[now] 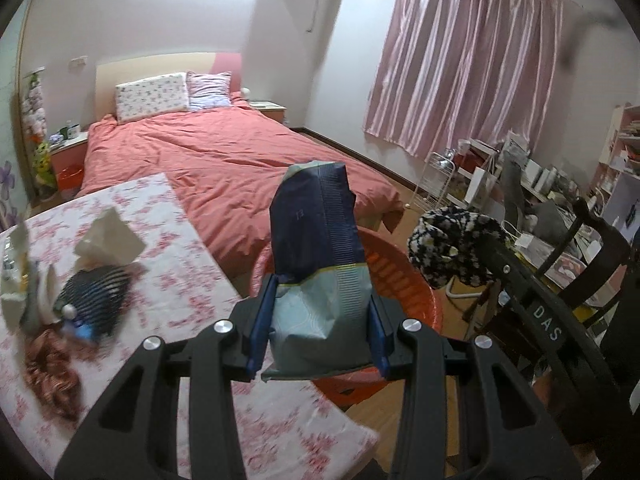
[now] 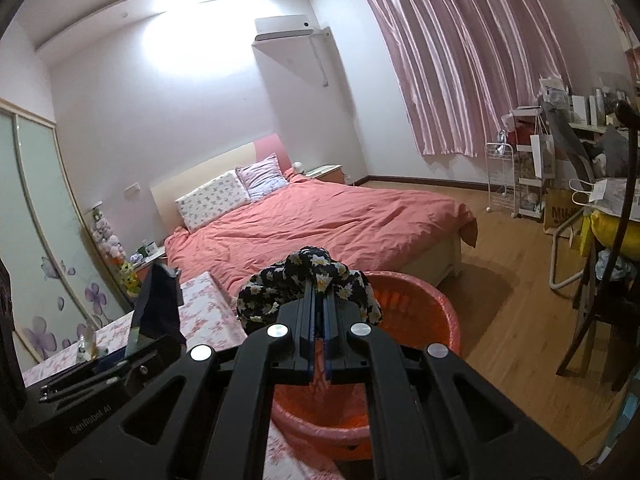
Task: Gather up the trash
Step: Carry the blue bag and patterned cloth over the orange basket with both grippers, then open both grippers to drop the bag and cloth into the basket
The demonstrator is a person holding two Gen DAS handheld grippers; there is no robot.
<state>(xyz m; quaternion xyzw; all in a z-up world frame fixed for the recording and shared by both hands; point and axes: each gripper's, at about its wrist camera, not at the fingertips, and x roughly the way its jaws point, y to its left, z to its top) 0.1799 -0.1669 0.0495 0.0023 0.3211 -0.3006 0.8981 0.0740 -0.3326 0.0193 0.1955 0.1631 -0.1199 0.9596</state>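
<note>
My left gripper [image 1: 319, 326] is shut on a dark blue and pale green snack bag [image 1: 316, 256], held upright above the orange plastic basin [image 1: 434, 312]. My right gripper [image 2: 320, 312] is shut on a black floral cloth scrunchie [image 2: 308, 284], held above the same basin [image 2: 420, 312]. The scrunchie [image 1: 452, 240] and right gripper arm also show at the right of the left wrist view. The bag and left gripper show at the left of the right wrist view [image 2: 158, 304].
A table with a pink floral cloth [image 1: 188, 264] holds crumpled tissue [image 1: 110, 236], a striped blue item [image 1: 96, 296] and a brown wrapper [image 1: 52, 368]. A bed with a red duvet [image 1: 228, 156] lies behind. A dark chair [image 1: 592, 264] and cluttered shelves stand right.
</note>
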